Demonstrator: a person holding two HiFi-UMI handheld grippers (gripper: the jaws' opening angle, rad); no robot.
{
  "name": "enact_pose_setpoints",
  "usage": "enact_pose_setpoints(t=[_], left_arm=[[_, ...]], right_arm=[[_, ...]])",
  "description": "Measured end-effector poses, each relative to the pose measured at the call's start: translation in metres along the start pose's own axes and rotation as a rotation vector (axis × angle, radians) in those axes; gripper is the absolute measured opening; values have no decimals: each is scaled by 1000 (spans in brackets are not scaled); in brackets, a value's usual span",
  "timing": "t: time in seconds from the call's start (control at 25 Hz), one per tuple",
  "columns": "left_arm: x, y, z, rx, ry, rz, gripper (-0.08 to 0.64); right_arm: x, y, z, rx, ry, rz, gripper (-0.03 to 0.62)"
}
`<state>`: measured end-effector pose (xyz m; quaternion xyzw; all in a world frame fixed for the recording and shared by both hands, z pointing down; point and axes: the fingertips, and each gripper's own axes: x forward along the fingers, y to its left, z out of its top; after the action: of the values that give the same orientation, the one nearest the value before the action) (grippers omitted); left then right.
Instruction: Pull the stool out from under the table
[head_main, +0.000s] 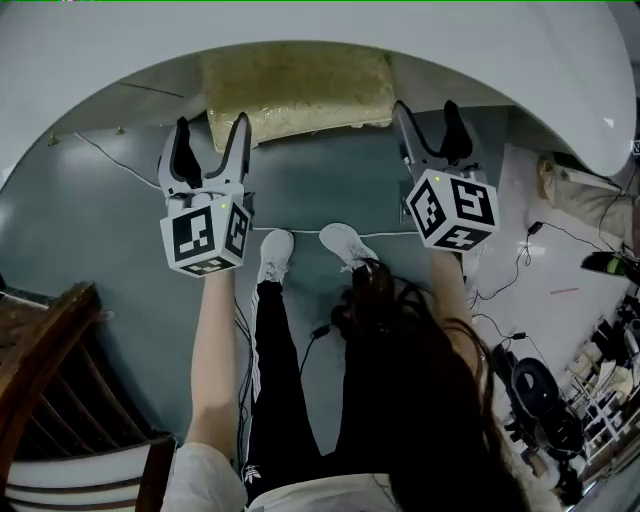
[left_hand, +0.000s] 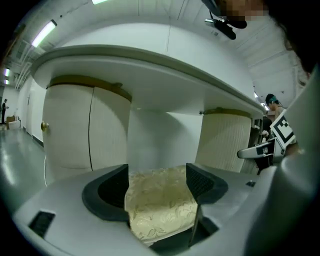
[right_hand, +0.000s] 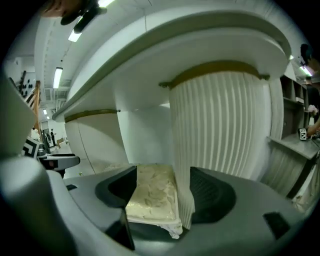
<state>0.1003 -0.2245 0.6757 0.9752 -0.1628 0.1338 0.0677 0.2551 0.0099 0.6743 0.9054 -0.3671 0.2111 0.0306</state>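
The stool's cream patterned cushion (head_main: 300, 88) sits tucked under the white round table (head_main: 330, 25). My left gripper (head_main: 212, 125) is open at the cushion's left front corner. In the left gripper view the cushion (left_hand: 160, 210) fills the gap between the jaws. My right gripper (head_main: 425, 110) is open at the right front corner, and the cushion's edge (right_hand: 152, 195) lies between its jaws beside a ribbed white pillar (right_hand: 220, 125). Whether the pads touch the cushion I cannot tell.
White pillars with gold bands (left_hand: 85, 125) stand under the table (left_hand: 150, 65). The person's legs and white shoes (head_main: 275, 252) are just behind the grippers on the grey floor. A wooden chair (head_main: 50, 380) is at lower left; cables and equipment (head_main: 600, 380) lie at right.
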Motion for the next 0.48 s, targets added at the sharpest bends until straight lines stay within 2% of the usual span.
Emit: enact_pose_setpoints(t=[0.24, 0.48], left_arm=[[14, 5, -89, 34, 29, -10, 336], [13, 3, -151, 10, 82, 8, 337]], right_arm=[[43, -14, -108, -71, 76, 24, 328], [49, -20, -175, -65, 141, 20, 328]])
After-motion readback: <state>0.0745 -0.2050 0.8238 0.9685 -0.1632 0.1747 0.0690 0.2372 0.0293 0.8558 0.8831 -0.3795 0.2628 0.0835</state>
